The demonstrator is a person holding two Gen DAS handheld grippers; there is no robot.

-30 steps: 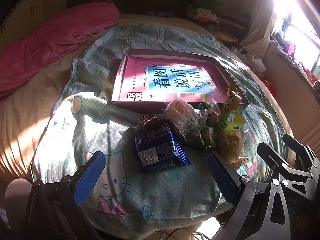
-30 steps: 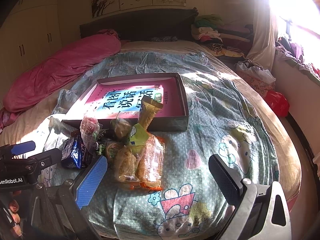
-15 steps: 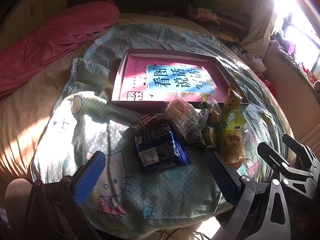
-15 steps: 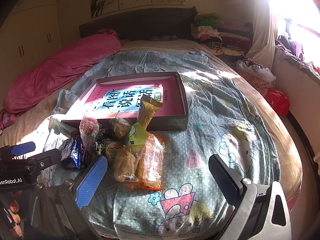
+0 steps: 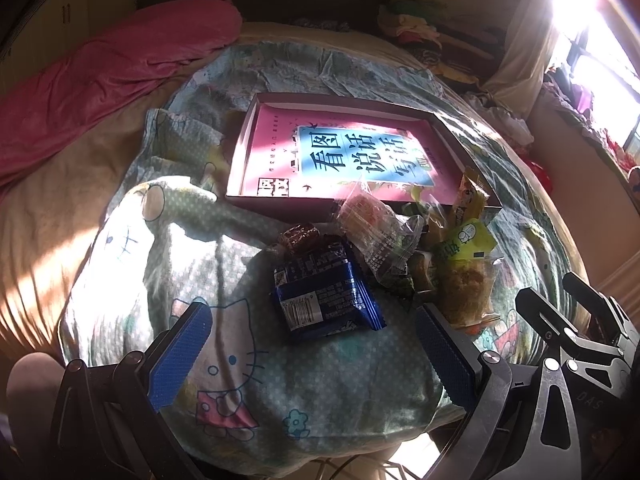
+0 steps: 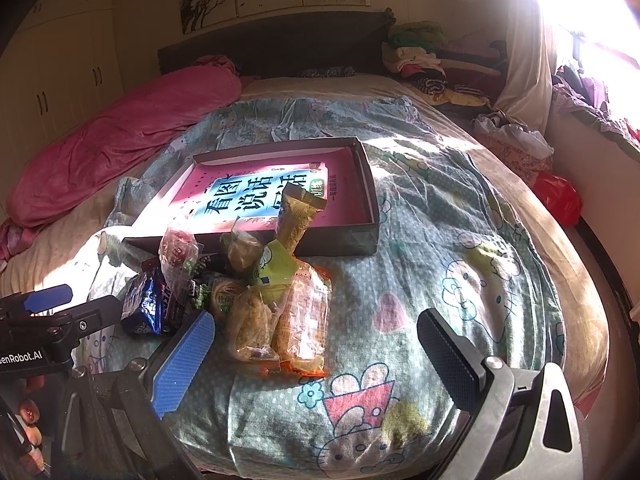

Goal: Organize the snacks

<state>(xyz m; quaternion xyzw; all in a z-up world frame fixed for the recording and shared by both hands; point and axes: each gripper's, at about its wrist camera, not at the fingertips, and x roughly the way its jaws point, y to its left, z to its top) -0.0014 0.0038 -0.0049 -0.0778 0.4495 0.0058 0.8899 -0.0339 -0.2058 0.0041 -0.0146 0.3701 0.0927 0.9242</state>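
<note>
A pile of wrapped snacks lies on the bed in front of a shallow dark box (image 5: 452,136) (image 6: 370,184) with a pink and blue printed bottom. A blue packet (image 5: 326,292) (image 6: 146,306) lies nearest my left gripper (image 5: 316,354), which is open and empty just short of it. A clear bag of red sweets (image 5: 376,224) (image 6: 178,252), a green-labelled bag (image 5: 466,240) (image 6: 276,264) and an orange-wrapped cake pack (image 6: 304,320) lie beside it. My right gripper (image 6: 316,356) is open and empty, near the orange pack.
The snacks rest on a Hello Kitty quilt (image 6: 460,288) (image 5: 224,364). A pink duvet (image 6: 120,152) lies at the left. Piled clothes (image 6: 420,60) are at the bed head. A red bag (image 6: 558,198) sits at the right by the sunlit window.
</note>
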